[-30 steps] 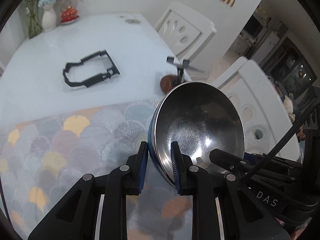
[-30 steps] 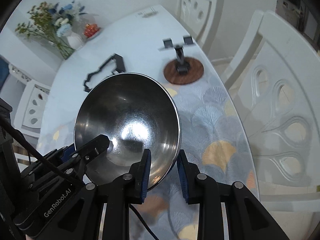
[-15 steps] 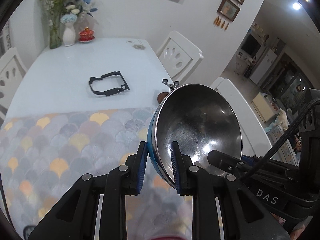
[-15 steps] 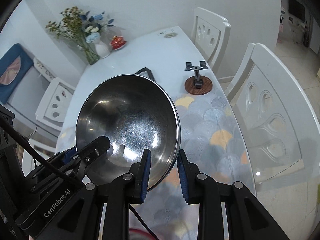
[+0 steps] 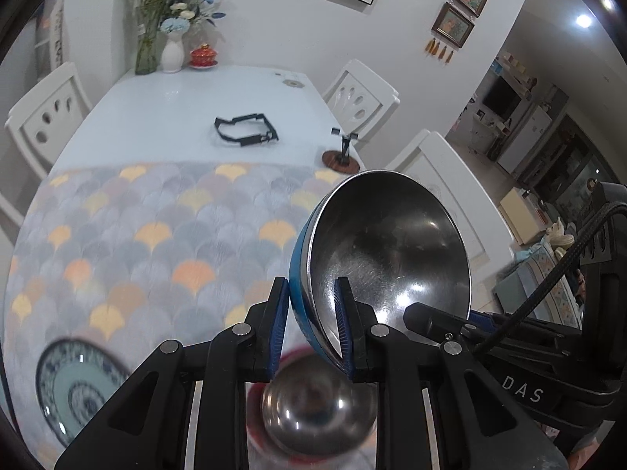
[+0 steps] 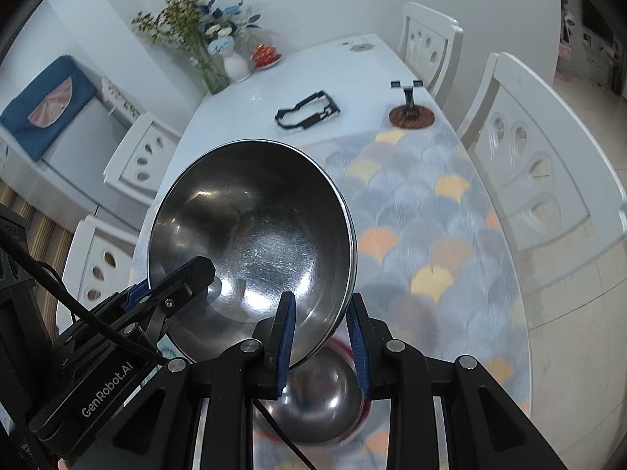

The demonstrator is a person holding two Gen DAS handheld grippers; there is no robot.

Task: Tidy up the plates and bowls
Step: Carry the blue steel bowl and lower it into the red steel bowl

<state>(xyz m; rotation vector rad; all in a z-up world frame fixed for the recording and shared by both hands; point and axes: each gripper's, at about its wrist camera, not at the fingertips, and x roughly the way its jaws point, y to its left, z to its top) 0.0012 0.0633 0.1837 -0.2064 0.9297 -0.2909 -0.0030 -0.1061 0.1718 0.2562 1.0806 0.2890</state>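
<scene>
Both grippers hold one steel bowl with a blue outside (image 5: 388, 250), high above the table and tilted. My left gripper (image 5: 311, 329) is shut on its left rim, one finger inside and one outside. My right gripper (image 6: 321, 340) is shut on the opposite rim; the bowl's inside (image 6: 250, 235) fills that view. Below the grippers a second steel bowl with a red outside (image 5: 317, 403) stands on the patterned mat; it also shows in the right wrist view (image 6: 317, 399). A blue-and-white patterned plate (image 5: 74, 380) lies at the mat's near left.
A scale-patterned mat (image 5: 164, 227) covers the near half of the white table (image 5: 188, 105). Farther off lie a black frame (image 5: 245, 133) and a small stand on a wooden disc (image 5: 343, 154). Vases with flowers (image 5: 172, 51) stand at the far end. White chairs (image 6: 544, 168) surround the table.
Both grippers have risen and pulled back with the blue bowl between them. The red-sided bowl and the patterned plate have come into view below.
</scene>
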